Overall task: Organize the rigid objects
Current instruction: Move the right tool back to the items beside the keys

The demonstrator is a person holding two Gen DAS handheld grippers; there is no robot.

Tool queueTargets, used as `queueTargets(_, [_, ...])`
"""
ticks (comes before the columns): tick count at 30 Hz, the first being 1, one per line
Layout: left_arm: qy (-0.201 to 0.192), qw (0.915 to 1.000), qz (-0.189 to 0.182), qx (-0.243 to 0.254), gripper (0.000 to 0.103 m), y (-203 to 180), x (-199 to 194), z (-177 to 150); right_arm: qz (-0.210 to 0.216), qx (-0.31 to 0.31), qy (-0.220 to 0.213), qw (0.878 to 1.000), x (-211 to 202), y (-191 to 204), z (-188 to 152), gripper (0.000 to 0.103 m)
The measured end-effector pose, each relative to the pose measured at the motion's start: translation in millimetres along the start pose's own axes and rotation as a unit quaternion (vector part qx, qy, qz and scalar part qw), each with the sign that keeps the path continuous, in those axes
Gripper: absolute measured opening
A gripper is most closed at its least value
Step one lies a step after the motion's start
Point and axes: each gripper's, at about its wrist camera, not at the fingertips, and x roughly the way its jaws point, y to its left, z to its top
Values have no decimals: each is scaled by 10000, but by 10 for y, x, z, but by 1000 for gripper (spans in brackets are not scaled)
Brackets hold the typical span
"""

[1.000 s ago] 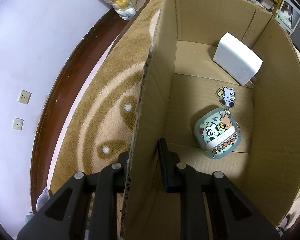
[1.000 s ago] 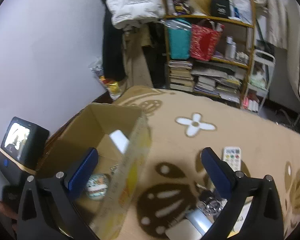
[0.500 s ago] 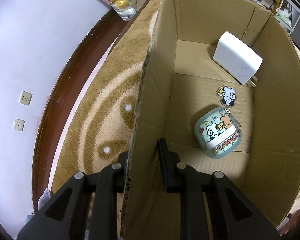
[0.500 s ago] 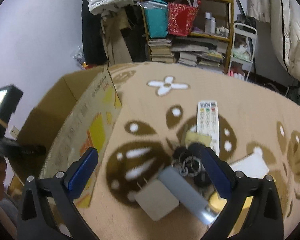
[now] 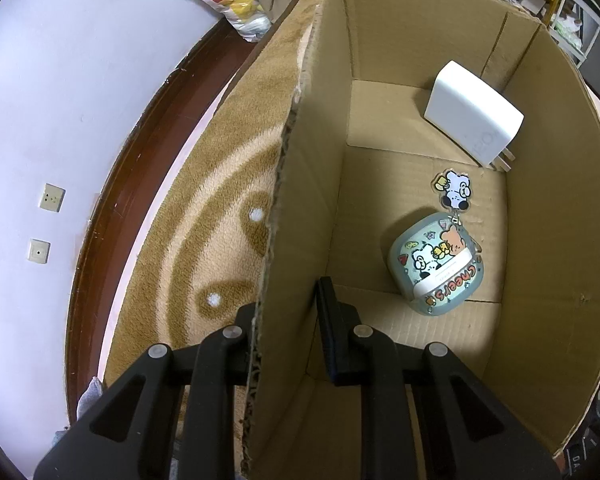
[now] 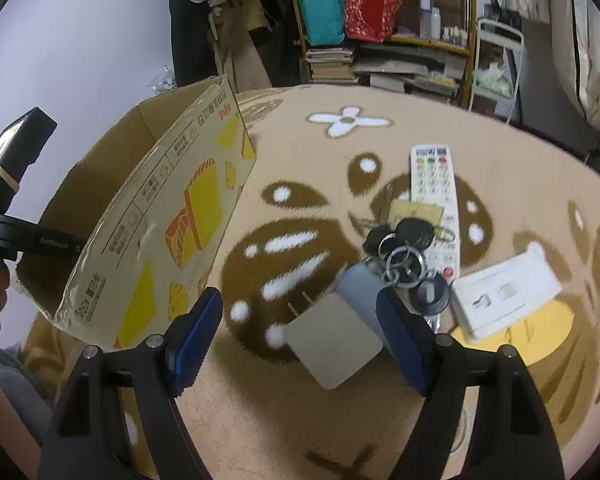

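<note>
In the left wrist view my left gripper (image 5: 290,312) is shut on the near wall of a cardboard box (image 5: 300,184), one finger on each side. A white charger (image 5: 472,114) and a cartoon-printed earbud case (image 5: 436,266) with a charm (image 5: 454,190) lie on the box floor. In the right wrist view my right gripper (image 6: 300,332) is open just above a grey plug adapter (image 6: 334,344) on the rug. Beyond it lie a grey bar (image 6: 360,288), a bunch of keys (image 6: 404,248), a white remote (image 6: 434,196), a black disc (image 6: 432,292) and a white socket block (image 6: 504,292).
The cardboard box (image 6: 160,216) stands left of the pile on the patterned brown rug (image 6: 300,216), with the other gripper's handle (image 6: 16,184) and a hand at its far wall. A yellow disc (image 6: 540,332) lies under the socket block. Shelves (image 6: 380,20) and a wall lie behind.
My right gripper has swung from over the box to the pile on the rug and come down close over the grey plug adapter. The left gripper has kept its hold on the box wall.
</note>
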Motion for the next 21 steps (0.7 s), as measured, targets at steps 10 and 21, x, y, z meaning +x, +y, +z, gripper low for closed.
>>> queueTargets(10, [3, 10000, -1, -2, 19, -28, -5, 1, 6, 196, 180, 9996, 108, -83, -75, 83])
queueTargets(21, [-2, 10000, 19, 18, 19, -45, -9, 3, -15, 28, 355, 9994, 195, 25, -83, 83])
